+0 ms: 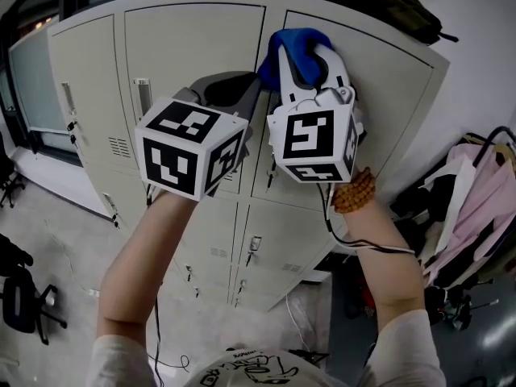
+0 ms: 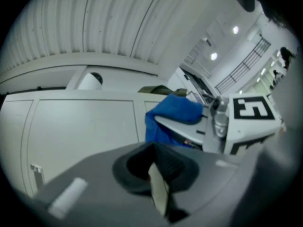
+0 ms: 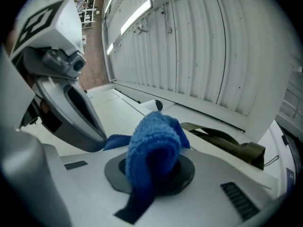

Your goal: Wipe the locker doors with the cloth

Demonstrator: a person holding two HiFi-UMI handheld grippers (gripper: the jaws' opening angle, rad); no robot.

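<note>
The blue cloth (image 3: 155, 141) is being clamped between the fingers of the right gripper (image 1: 306, 63), with a bunched fold bulging out of them and 1 end hanging down. It is being held up at the top of an upper locker door (image 1: 379, 95), just beside the seam with the neighbouring door (image 1: 193, 47). The left gripper (image 2: 158, 174) is being held just beside the right one, slightly lower, in front of that neighbouring door; its fingers are being kept together with nothing between them. A dark bag (image 1: 379, 2) is lying on top of the lockers. A bead bracelet (image 1: 355, 190) is being worn on the right wrist.
</note>
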